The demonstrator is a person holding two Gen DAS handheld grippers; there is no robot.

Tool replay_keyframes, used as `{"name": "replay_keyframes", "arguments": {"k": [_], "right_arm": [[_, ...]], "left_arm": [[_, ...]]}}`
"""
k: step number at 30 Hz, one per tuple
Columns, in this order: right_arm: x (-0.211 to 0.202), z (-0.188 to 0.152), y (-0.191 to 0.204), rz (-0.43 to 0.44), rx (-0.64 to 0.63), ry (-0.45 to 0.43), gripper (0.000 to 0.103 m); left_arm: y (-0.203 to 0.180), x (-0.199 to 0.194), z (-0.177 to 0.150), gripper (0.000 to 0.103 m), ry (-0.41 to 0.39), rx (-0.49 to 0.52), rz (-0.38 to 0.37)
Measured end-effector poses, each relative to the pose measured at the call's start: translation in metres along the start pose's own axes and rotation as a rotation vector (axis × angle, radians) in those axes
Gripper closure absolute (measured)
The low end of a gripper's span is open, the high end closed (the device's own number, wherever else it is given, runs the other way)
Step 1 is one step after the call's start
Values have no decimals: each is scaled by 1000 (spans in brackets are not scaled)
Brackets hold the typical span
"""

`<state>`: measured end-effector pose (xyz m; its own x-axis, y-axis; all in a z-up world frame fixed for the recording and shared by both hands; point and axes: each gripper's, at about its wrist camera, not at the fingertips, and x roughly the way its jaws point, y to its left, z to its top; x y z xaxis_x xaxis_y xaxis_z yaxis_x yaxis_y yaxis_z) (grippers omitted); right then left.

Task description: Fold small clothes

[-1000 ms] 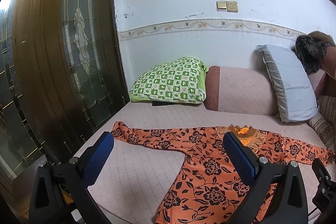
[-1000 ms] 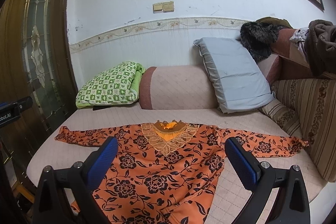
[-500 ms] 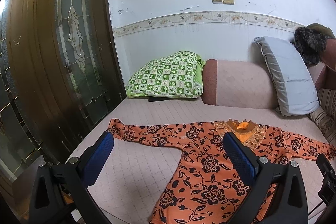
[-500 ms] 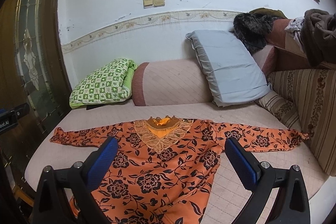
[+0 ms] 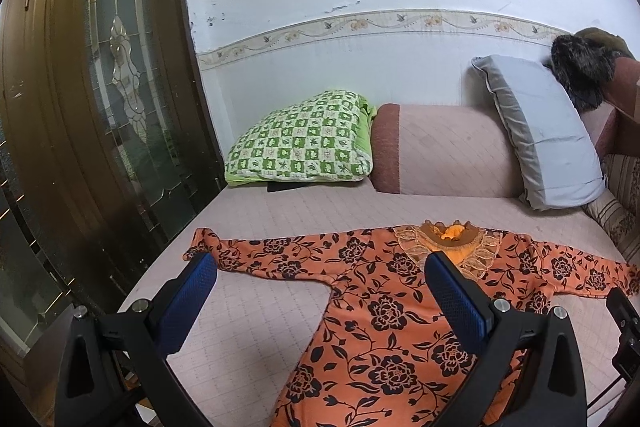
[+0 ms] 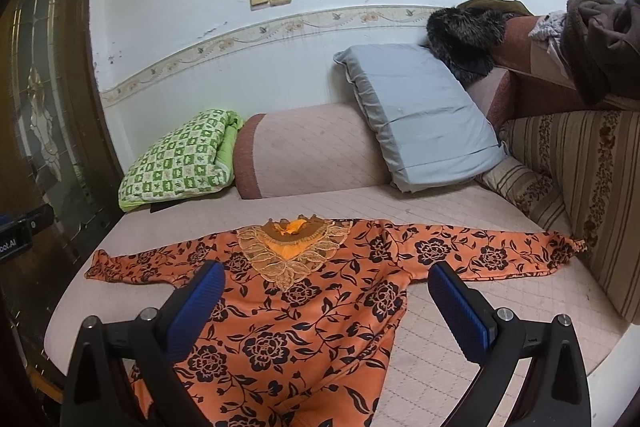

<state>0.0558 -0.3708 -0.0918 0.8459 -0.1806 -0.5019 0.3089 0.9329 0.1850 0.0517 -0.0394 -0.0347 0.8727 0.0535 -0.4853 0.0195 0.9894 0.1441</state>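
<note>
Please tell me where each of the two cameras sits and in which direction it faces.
Left wrist: on the left gripper, facing the sofa's door end; both blue fingers show, open.
Right wrist: on the right gripper, facing the striped cushion end; both fingers show, open.
Shared: orange floral top spread flat, green pillow, grey pillow.

Orange top with black flowers, green-white checked pillow, grey pillow, blue-padded tongs.
</note>
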Motion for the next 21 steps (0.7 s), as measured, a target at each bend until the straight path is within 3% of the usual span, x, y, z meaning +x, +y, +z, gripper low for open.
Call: {"name": "replay_keyframes", "arguments": {"k": [21], "right_arm": [[65,4,-45,-51,66,80,1]], "left_arm": [[-52,73,5,0,50,43,-47]]}}
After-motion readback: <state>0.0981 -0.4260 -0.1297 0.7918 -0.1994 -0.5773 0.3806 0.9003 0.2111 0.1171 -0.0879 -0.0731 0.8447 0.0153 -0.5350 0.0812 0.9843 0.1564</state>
